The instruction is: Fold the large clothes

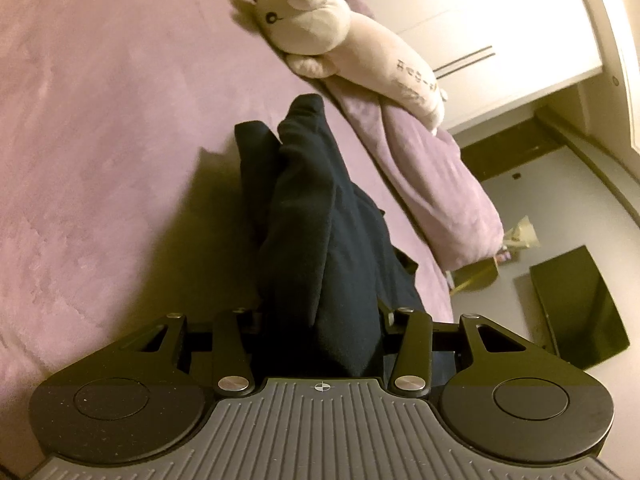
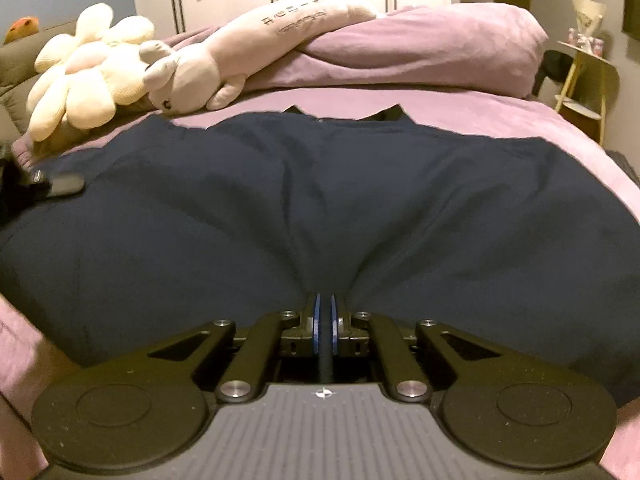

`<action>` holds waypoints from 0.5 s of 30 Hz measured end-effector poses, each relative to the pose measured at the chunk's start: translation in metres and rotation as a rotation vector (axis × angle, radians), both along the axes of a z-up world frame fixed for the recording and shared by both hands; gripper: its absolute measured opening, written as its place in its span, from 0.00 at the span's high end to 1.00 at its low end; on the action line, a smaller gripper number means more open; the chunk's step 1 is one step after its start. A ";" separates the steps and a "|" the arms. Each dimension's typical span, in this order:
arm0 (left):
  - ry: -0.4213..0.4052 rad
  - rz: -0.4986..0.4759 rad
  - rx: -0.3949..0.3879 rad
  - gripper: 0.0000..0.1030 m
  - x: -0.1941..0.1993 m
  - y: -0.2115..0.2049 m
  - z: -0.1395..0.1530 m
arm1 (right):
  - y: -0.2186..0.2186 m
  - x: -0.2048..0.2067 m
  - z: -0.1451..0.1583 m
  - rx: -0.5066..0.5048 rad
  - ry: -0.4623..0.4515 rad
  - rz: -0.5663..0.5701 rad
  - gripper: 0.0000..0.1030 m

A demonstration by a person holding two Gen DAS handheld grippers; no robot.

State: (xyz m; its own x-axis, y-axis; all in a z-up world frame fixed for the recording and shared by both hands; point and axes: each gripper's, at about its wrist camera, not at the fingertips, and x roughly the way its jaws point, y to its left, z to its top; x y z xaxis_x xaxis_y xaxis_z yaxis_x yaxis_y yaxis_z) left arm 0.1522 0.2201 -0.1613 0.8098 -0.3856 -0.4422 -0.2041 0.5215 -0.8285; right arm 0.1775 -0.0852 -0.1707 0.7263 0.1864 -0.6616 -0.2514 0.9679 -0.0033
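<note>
A large dark navy garment (image 2: 320,200) lies spread across a bed with a purple sheet (image 2: 500,112). My right gripper (image 2: 324,312) is shut on the garment's near edge, its blue-edged fingers pinching the cloth, which puckers toward them. In the left wrist view the same garment (image 1: 320,248) rises in a bunched fold over my left gripper (image 1: 320,332); the cloth covers the fingers and sits between the linkage arms. The left gripper's tip also shows at the far left of the right wrist view (image 2: 64,184), on the garment's left edge.
A long white plush toy (image 2: 240,40) and a cream flower-shaped plush (image 2: 88,72) lie at the head of the bed beside a bunched purple duvet (image 2: 420,52). White wardrobes (image 1: 460,20) stand beyond. A small stool (image 2: 584,84) and a dark flat panel (image 1: 580,312) stand off the bed's side.
</note>
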 end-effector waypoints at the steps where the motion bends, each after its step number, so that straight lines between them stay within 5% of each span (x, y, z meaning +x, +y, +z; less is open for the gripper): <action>1: 0.001 -0.007 0.016 0.53 0.002 -0.003 0.002 | 0.000 0.002 -0.005 -0.001 0.002 0.023 0.94; 7: -0.013 -0.015 0.083 0.54 0.005 -0.015 0.025 | -0.020 0.009 0.013 0.089 0.035 0.070 0.96; 10: -0.029 -0.041 0.149 0.54 0.005 -0.024 0.046 | -0.053 0.000 0.030 0.202 0.017 -0.023 0.94; 15: -0.059 -0.107 0.322 0.54 0.010 -0.061 0.089 | -0.107 -0.013 0.052 0.255 -0.046 -0.156 0.91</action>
State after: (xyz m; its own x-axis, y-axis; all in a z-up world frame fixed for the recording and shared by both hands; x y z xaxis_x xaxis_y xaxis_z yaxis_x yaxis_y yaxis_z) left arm 0.1618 0.1596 -0.0728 0.8002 -0.3185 -0.5082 -0.0901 0.7740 -0.6268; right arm 0.1645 -0.1921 -0.1188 0.7872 0.2260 -0.5738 -0.1048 0.9659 0.2368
